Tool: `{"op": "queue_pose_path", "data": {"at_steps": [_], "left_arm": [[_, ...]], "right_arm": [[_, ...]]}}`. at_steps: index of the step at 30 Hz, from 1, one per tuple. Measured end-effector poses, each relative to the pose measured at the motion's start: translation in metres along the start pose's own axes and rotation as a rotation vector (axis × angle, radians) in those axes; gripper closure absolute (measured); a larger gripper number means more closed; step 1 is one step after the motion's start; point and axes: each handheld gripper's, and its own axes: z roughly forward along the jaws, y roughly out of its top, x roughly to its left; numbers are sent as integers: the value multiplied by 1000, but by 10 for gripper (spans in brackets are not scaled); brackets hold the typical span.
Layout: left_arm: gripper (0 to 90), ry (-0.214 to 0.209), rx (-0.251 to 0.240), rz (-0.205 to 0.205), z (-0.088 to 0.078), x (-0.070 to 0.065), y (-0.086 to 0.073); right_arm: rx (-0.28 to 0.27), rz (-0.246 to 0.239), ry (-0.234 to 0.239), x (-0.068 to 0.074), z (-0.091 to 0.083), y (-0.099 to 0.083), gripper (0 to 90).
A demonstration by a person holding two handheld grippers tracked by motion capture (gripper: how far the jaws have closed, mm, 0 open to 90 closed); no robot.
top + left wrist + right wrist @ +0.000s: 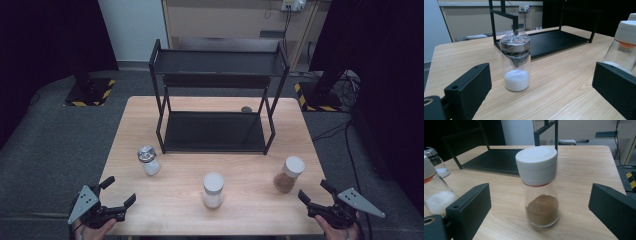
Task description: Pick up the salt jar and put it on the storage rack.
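Observation:
Three jars stand upright on the wooden table point(180, 210). A glass jar with a foil-wrapped metal top point(148, 160) point(515, 63) holds white powder at the left. At the front middle is a white-capped jar of white grains point(213, 190) point(622, 47) point(434, 192). The white-capped jar of brown powder point(288, 174) point(539, 186) is at the right. My left gripper point(116, 192) point(541, 86) is open at the front left corner, aimed at the foil-topped jar and apart from it. Open too, my right gripper point(314, 190) point(539, 206) faces the brown jar from the front right corner without touching it.
A black two-tier metal rack point(217, 97) stands at the back middle of the table, both shelves bare. A small dark round spot point(246, 109) lies behind it. Dark stands with striped bases point(90, 92) flank the table on the floor. Cables point(345, 135) run at the right.

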Motion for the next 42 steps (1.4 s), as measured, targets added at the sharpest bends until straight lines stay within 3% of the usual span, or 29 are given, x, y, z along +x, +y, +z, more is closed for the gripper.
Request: {"op": "queue_pose_path", "data": {"at_steps": [6, 14, 26, 30, 32, 42], "left_arm": [[8, 0, -1, -9, -1, 3, -2], [7, 16, -9, -16, -2, 2, -2], [4, 25, -13, -31, -4, 3, -2], [7, 20, 17, -20, -4, 2, 6], [5, 17, 16, -29, -4, 2, 8], [3, 22, 36, 11, -4, 1, 35]], "right_arm": [[-12, -41, -13, 3, -3, -2, 39], [-19, -16, -33, 0, -6, -5, 28], [-12, -23, -36, 2, -5, -4, 28], [-14, -25, -33, 1, -5, -4, 28], [-10, -20, -34, 2, -5, -4, 29], [-13, -13, -32, 1, -6, -4, 29]]}}
